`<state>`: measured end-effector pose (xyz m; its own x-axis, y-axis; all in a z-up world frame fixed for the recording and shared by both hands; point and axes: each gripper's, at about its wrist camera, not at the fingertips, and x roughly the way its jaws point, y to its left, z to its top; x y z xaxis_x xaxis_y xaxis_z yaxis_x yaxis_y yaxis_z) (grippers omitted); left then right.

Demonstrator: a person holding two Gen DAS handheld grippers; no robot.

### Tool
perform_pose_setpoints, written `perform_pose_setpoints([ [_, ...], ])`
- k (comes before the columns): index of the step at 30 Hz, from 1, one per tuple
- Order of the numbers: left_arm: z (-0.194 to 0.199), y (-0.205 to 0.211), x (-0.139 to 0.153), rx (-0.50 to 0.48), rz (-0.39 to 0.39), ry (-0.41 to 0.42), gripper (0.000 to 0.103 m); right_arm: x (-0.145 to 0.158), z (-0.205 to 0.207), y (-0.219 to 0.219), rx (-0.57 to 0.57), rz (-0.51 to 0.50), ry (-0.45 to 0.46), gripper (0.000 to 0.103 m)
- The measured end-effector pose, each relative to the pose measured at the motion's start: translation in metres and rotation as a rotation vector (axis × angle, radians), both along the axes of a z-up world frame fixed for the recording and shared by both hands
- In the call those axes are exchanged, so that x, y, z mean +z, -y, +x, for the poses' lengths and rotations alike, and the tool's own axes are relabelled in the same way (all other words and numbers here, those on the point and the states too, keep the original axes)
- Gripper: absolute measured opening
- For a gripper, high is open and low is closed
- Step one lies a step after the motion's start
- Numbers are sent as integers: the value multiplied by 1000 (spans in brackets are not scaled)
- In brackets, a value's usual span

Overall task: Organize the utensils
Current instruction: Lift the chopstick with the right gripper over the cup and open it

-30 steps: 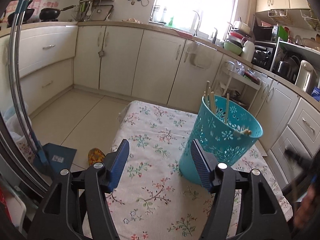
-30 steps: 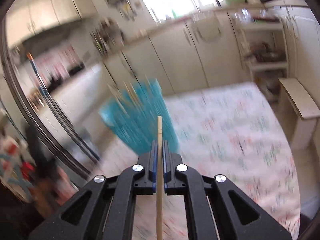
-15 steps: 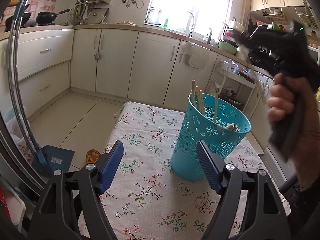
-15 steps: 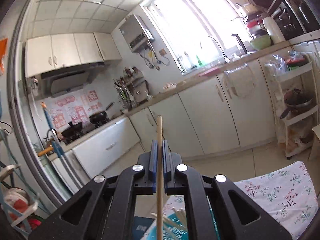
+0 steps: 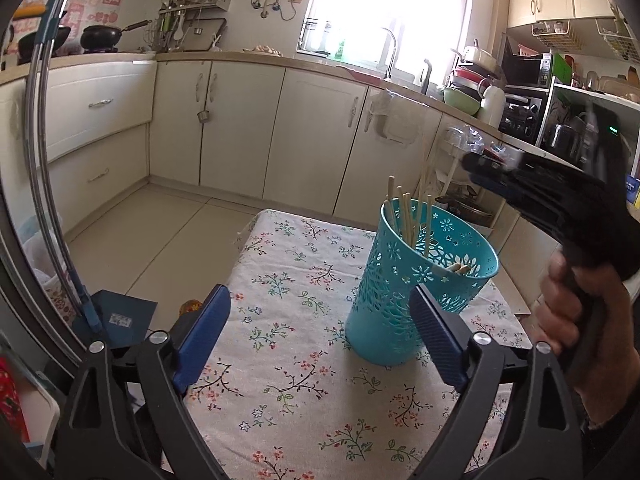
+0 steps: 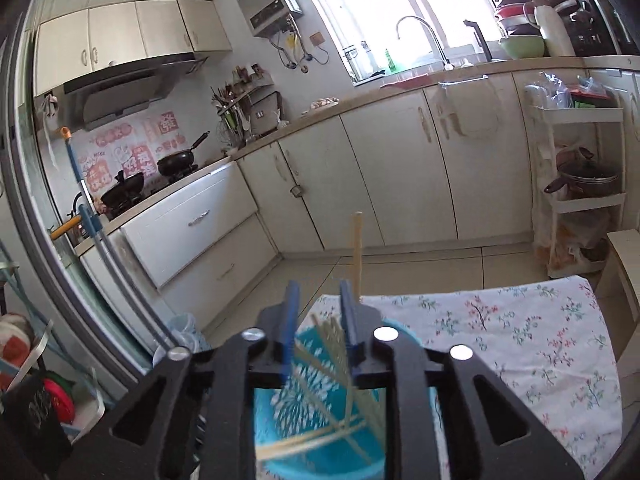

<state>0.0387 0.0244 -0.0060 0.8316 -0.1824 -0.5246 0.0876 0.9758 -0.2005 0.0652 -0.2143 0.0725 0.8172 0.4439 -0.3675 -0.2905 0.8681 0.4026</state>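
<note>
Right gripper point(image 6: 318, 312) has just let go: half a second ago its blue pads were pressed together on a single pale wooden chopstick point(image 6: 356, 256); now the jaws stand apart, with a clear gap between the pads. The chopstick is upright, lying against the inner face of the right pad and blurred, so I read it as dropping, not held. Can't tell if it's still touching the pad.

The gripper now sits directly above the mouth of the teal perforated plastic holder point(image 6: 320, 408). A second ago it was still swinging toward it with the stick clamped.

Left-wrist view agrees: right gripper point(image 5: 532, 184), black body in the person's hand, hangs over the teal holder point(image 5: 416, 280), and a faint blurred stick runs from it down into the rim. Several chopsticks already stand in the holder, leaning on the far wall.

Left gripper point(image 5: 320, 336) is spread wide and holding nothing, low over the floral tablecloth point(image 5: 280, 280). Its right pad is just beside the holder's base; touching or not, I can't tell. It has barely moved over the last second.

Judgement: this stick is as good as delivered, provided it falls inside the rim. No loose utensils show on the cloth in either view, so the task looks near its end.
</note>
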Motion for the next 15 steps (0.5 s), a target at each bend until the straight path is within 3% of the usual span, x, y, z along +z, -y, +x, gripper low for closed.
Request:
perform_pose_setpoints([
  [2, -4, 1, 6, 6, 14, 6, 93, 2, -26, 9, -4, 9, -7, 33],
  [5, -14, 2, 15, 11, 29, 13, 95, 2, -63, 19, -32, 14, -25, 47],
  [10, -29, 7, 30, 3, 39, 21, 95, 2, -112, 27, -61, 15, -55, 52],
  [15, -54, 14, 56, -13, 69, 56, 95, 7, -156, 27, -108, 43, -87, 64],
])
